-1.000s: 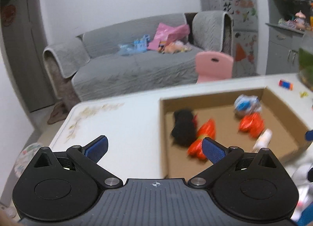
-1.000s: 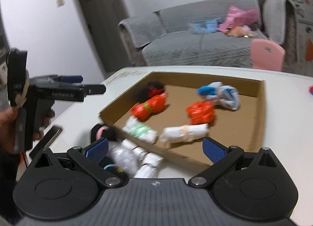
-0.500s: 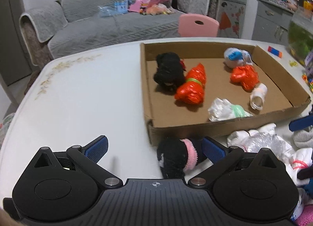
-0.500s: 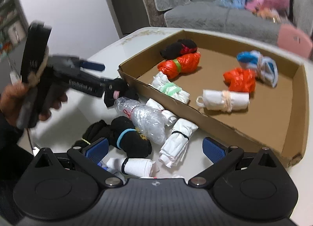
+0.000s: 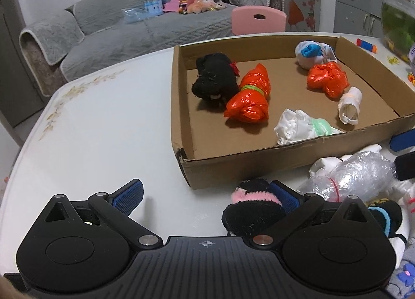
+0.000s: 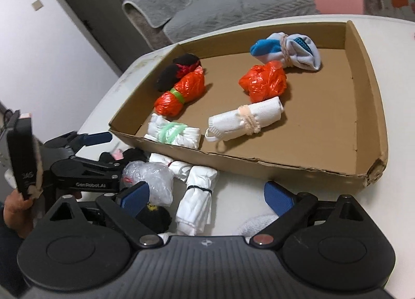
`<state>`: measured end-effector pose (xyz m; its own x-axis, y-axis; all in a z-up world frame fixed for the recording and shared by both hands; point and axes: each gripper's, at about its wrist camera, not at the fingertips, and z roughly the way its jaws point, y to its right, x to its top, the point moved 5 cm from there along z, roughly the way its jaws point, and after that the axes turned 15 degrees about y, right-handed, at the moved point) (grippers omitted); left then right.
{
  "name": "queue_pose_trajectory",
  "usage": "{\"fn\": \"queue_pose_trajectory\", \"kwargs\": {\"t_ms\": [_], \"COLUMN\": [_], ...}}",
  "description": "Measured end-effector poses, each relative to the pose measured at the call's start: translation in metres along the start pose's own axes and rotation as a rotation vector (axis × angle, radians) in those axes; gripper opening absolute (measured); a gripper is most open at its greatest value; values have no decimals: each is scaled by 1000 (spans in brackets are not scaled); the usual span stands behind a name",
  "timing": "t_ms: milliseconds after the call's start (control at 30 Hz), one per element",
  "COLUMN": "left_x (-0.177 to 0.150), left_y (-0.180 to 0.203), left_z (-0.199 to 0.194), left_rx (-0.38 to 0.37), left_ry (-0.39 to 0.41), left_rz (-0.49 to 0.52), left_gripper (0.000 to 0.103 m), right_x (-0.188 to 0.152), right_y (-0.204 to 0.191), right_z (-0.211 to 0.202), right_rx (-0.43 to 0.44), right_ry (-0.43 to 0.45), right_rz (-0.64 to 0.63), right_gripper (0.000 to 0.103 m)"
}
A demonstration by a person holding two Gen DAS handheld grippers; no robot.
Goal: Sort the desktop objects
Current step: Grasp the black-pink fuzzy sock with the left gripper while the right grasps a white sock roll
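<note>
While both grippers are held low over the white table (image 5: 103, 128), a brown box (image 5: 259, 159) is seen lying flat on it with its top open. Six bundles are kept inside the box: a black sock (image 5: 214, 81), a long orange bag (image 5: 247, 98) just beside it, a second orange bag (image 5: 326, 78), a blue and white sock (image 5: 312, 52) at the far side, a white roll (image 5: 350, 104), and a white bag (image 5: 298, 128) tied with green by the near wall. More bundles are left on the table outside the box, close to its near wall. The left gripper (image 5: 205, 195) is opened wide, and a black sock with a pink band (image 5: 253, 211) is seen between its jaws, right against the right pad; it cannot be told if it is touched, and it is not squeezed. A clear bag (image 5: 355, 177) is found just past that sock. The right gripper (image 6: 207, 195) is wide too, but its jaws are closing. A white bundle tied with a black band (image 6: 197, 198) is seen between them, not yet pressed by the pads. A hand (image 6: 15, 216) is seen gripping the left gripper's handle. A grey sofa (image 5: 129, 29) and a pink chair (image 5: 259, 19) are seen behind the table.
</note>
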<state>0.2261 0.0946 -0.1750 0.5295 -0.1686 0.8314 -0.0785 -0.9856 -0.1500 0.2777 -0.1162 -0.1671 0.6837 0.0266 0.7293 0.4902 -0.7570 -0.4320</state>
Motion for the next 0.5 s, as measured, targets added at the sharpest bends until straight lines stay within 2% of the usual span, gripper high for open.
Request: {"fn": "queue_pose_trajectory", "kwargs": {"t_ms": [133, 233, 300, 367, 400, 433, 500], "left_x": [-5, -10, -11, -11, -12, -12, -12], "left_y": [-8, -13, -14, -14, -13, -12, -10], "left_z": [-2, -7, -9, -11, -12, -14, -19], "left_rx": [17, 14, 18, 20, 20, 19, 24], "left_ry": [-6, -6, -7, -13, -18, -24, -27], "left_rz": [-43, -59, -61, -59, -53, -44, -19], "left_gripper": [103, 103, 103, 103, 103, 103, 103], "right_x": [-4, -11, -14, -18, -19, -20, -22], "right_y": [-10, -20, -25, -29, -29, -29, -28], "right_z": [-1, 2, 0, -2, -4, -6, -9], "right_rx": [-53, -98, -113, -110, -105, -96, -89], "right_ry": [-13, -26, -25, -25, -28, -33, -37], "right_rz": [-56, -161, -217, -262, -271, -272, -280], "right_gripper": [95, 87, 74, 46, 42, 31, 26]}}
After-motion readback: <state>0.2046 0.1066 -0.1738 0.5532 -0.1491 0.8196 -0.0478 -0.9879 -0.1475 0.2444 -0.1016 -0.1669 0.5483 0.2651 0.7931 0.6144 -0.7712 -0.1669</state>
